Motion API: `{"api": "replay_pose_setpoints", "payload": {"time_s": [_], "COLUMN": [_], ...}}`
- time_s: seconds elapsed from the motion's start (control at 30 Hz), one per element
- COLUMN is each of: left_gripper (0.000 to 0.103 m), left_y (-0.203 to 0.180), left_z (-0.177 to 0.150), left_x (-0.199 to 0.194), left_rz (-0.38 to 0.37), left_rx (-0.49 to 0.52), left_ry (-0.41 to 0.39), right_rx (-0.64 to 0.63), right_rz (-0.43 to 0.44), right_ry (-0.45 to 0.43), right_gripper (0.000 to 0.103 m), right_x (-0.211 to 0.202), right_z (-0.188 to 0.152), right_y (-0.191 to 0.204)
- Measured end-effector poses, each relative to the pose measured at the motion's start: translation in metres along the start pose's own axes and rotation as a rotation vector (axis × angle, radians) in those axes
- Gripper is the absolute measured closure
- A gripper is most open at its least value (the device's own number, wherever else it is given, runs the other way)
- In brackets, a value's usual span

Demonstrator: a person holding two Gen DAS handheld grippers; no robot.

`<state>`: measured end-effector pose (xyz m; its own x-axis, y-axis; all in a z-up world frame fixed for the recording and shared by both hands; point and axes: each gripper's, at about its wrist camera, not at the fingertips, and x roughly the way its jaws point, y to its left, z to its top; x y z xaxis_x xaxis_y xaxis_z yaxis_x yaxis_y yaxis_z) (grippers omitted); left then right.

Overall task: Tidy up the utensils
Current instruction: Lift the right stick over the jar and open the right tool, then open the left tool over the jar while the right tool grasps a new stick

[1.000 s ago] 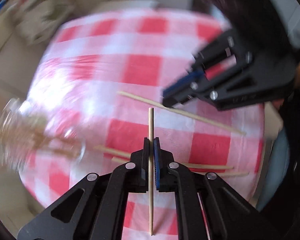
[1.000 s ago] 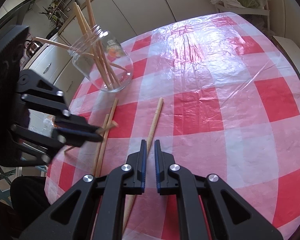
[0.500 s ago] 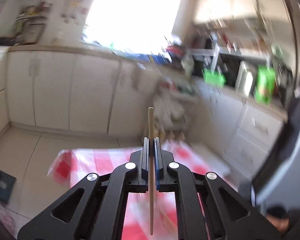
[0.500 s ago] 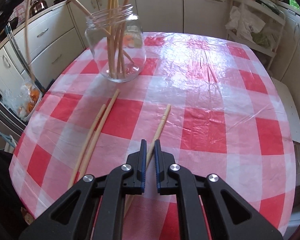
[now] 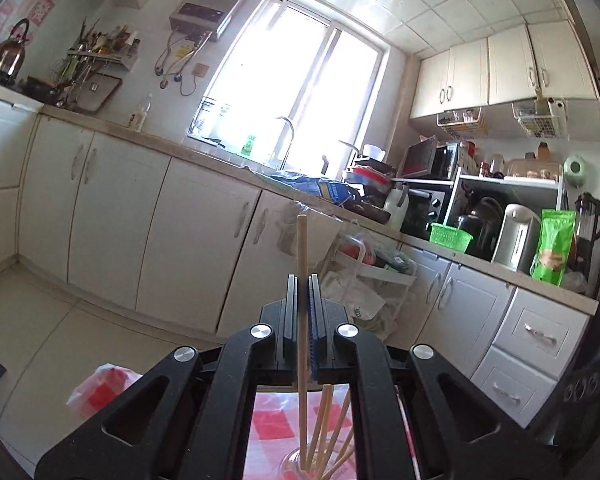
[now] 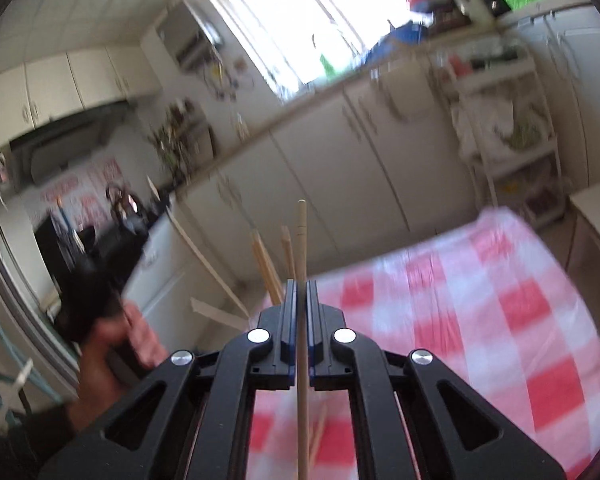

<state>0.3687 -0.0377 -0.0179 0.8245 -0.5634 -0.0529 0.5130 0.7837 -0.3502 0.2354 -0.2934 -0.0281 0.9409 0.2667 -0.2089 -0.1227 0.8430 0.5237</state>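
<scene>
My left gripper (image 5: pixel 303 280) is shut on a wooden chopstick (image 5: pixel 302 240) that stands upright between its pads. The stick's lower end hangs over a glass jar (image 5: pixel 290 465) with several chopsticks in it, at the bottom of the left wrist view. In the blurred right wrist view, my right gripper (image 6: pixel 301 284) has its jaws closing on a second chopstick (image 6: pixel 301 232). That stick is held upright above the red-and-white checked tablecloth (image 6: pixel 500 320). The tops of the jar's chopsticks (image 6: pixel 266 264) show just behind it.
A person's hand (image 6: pixel 108 344) with a dark blurred shape above it is at the left of the right wrist view. Another chopstick (image 6: pixel 319 430) lies on the cloth below my right gripper. White kitchen cabinets (image 5: pixel 188 240) and a cluttered counter (image 5: pixel 480 232) stand beyond the table.
The left gripper swung up from the table with its chopstick and now holds it over the jar. The right gripper closed on the chopstick lying before it and lifted it off the cloth.
</scene>
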Motion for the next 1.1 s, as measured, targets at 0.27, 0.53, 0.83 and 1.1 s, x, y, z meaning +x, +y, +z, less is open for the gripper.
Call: {"api": "replay_pose_setpoints", "payload": {"time_s": [0.27,0.53,0.83,1.1], "left_gripper": [0.098,0.098,0.098,0.098], "left_y": [-0.002,-0.008,-0.013,-0.019], "left_z": [-0.017,-0.04,-0.056,-0.057], "left_x": [0.017,0.024,0.028,0.025], "left_rz": [-0.01,-0.013,-0.031,-0.039], "left_rx": [-0.01,0.039,0.069,0.089], "left_ry": [0.019,0.069,0.14,0.157], "right_rx": [0.015,0.021,-0.128,-0.028], "right_rz": [0.007,-0.054,-0.077,-0.026], "right_ry": [-0.238,-0.283,-0.269,-0.272], "right_gripper": [0.098,0.098,0.098,0.098], "right_x": [0.039,0.081,0.093,0.084], "right_z": [0.035,0.033,0.007,0.016], "right_y": [0.021,0.018,0.033,0.02]}}
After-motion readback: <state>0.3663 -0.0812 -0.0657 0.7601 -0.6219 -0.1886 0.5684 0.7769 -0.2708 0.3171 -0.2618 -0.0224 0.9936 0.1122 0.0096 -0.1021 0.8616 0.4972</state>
